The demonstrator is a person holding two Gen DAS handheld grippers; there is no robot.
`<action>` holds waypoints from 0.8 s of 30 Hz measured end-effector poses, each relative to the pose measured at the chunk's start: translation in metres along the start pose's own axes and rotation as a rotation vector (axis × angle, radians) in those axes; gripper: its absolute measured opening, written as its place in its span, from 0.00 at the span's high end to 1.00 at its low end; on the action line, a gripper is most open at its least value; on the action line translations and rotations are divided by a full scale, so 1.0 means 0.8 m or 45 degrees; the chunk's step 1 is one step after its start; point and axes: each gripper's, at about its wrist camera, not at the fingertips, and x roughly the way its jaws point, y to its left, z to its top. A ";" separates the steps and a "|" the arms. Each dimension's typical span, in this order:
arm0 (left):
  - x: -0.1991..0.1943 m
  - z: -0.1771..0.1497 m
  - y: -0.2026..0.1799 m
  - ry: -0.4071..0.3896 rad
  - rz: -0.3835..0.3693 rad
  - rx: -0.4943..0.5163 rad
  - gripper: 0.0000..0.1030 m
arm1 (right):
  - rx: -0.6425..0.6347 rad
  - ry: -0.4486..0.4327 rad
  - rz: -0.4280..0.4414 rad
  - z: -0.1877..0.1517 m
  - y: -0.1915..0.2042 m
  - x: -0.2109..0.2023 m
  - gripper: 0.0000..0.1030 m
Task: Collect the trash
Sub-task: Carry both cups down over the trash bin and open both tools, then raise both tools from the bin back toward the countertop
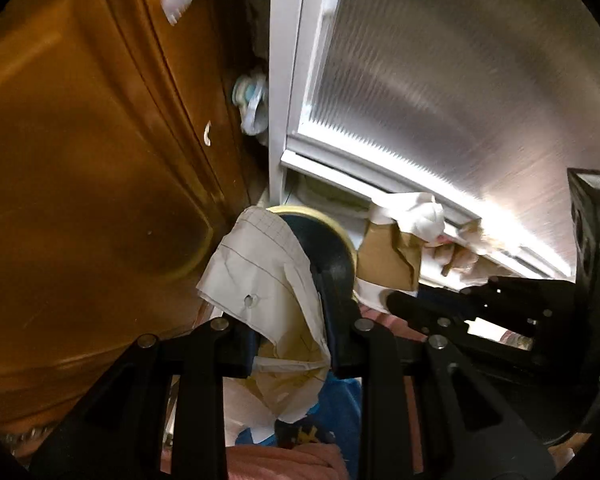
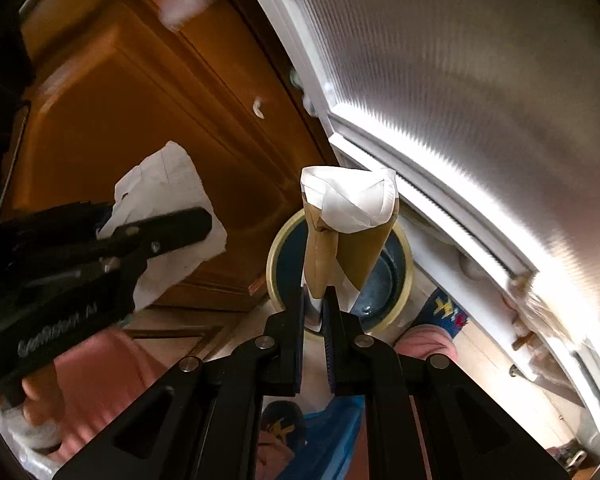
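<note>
**K:** Left wrist view: left gripper (image 1: 292, 344) clamped tight on a crumpled sheet of white paper (image 1: 260, 280), faint ruled grid, creased, one small hole. Sheet drapes over both fingers. Behind it, a round bin (image 1: 332, 248), dark blue inside, pale yellow rim, on the floor beside a glossy brown wooden cabinet (image 1: 80, 160).

**M:** And the other claw there?

**K:** Right gripper (image 1: 404, 300) comes in from the right, holding a brown paper wad (image 1: 392, 256) with white tissue bunched on top, close above the bin. A ribbed frosted panel in a white frame (image 1: 460, 80) fills the upper right.

**M:** Right wrist view?

**K:** Right gripper (image 2: 316, 308) nearly closed, pinching the bottom of that brown paper wad (image 2: 348, 240); it stands up cone-shaped, folded, white-capped, directly over the bin (image 2: 396, 280). Left gripper (image 2: 180, 228) at left, its sheet (image 2: 168, 200) flat and wrinkled against the cabinet (image 2: 140, 100), off to the side of the bin's rim. Pink fabric and a blue patterned sock (image 2: 448, 312) low in frame.
</note>
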 end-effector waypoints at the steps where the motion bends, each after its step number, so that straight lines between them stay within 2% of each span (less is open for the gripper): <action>1: 0.007 0.000 0.001 0.012 0.005 0.007 0.77 | 0.008 0.014 -0.001 0.005 -0.005 0.011 0.92; 5: 0.036 0.007 0.007 0.060 0.015 -0.001 0.73 | 0.016 0.054 -0.005 0.023 -0.010 0.051 0.90; 7: 0.049 0.014 0.012 0.076 0.016 -0.012 0.65 | 0.034 0.083 0.001 0.034 -0.021 0.064 0.86; 8: 0.054 0.017 0.015 0.086 0.027 -0.017 0.62 | 0.043 0.086 0.008 0.036 -0.025 0.068 0.79; 9: 0.055 0.018 0.017 0.092 0.043 -0.017 0.52 | 0.051 0.084 0.013 0.039 -0.026 0.070 0.71; 10: 0.056 0.019 0.018 0.093 0.057 -0.016 0.43 | 0.061 0.078 0.012 0.043 -0.031 0.070 0.66; 11: 0.055 0.019 0.020 0.086 0.061 -0.017 0.41 | 0.070 0.070 0.011 0.044 -0.035 0.068 0.61; 15: 0.043 0.020 0.025 0.064 0.062 -0.023 0.32 | 0.115 0.039 0.024 0.052 -0.048 0.053 0.60; 18: 0.032 0.020 0.024 0.052 0.053 -0.029 0.32 | 0.120 0.032 0.016 0.057 -0.054 0.038 0.60; 24: -0.003 0.020 0.018 0.000 0.020 -0.036 0.32 | 0.108 -0.003 -0.006 0.044 -0.030 -0.004 0.60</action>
